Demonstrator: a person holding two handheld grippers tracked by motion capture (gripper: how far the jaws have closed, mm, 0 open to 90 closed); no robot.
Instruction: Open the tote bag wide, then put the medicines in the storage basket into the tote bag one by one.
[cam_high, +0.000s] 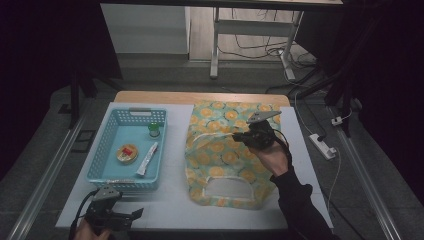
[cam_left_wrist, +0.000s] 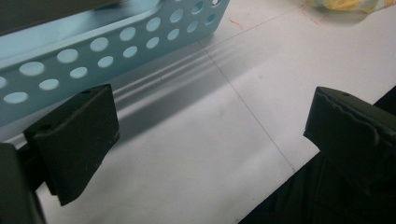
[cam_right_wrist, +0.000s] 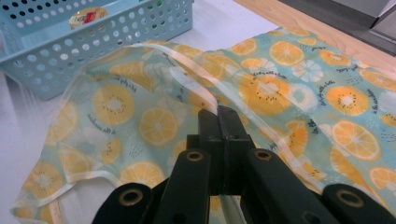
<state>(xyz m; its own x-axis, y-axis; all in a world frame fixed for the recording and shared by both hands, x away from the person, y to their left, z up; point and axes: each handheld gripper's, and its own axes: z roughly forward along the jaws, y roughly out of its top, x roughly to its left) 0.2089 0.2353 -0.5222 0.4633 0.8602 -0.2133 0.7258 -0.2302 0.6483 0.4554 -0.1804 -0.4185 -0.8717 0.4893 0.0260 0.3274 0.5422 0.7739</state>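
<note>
Right gripper (cam_high: 239, 135) pinching the translucent rim strip of the orange-print bag (cam_high: 220, 165), jaws pressed together on it, seen close in the right gripper view (cam_right_wrist: 218, 122) with the strip running out from between the tips toward 11 o'clock. Bag (cam_right_wrist: 261, 93) lying flat on the white desk (cam_high: 175, 210), right of centre in the high view, long axis running 12 to 6 o'clock, cut-out handle end toward 6, nearest the person. Pinch point sitting on the bag's upper half, toward its 9 o'clock edge, with the top layer looking slightly lifted there, so probably the mouth being opened.

Blue basket (cam_high: 100, 165) at 9 o'clock from the bag, just beside it but apart, long axis also 12 to 6. Inside: a small green-capped jar (cam_high: 154, 130) at the far end, a round tin (cam_high: 127, 153) mid-floor, a white tube (cam_high: 147, 159) lying roughly 1 to 7 o'clock along the right wall.

Left gripper (cam_high: 131, 215) resting low at the desk's near edge, at 6 o'clock from the basket, jaws spread wide and holding nothing; bare desk between them in the left gripper view (cam_left_wrist: 210, 135), basket wall (cam_left_wrist: 93, 51) just ahead at 11 o'clock.

Judged: left gripper far nearer the basket's contents, right hand occupied holding the bag; next move likely a reach toward 12 o'clock into the basket, then across toward 3 o'clock to the lifted mouth.
</note>
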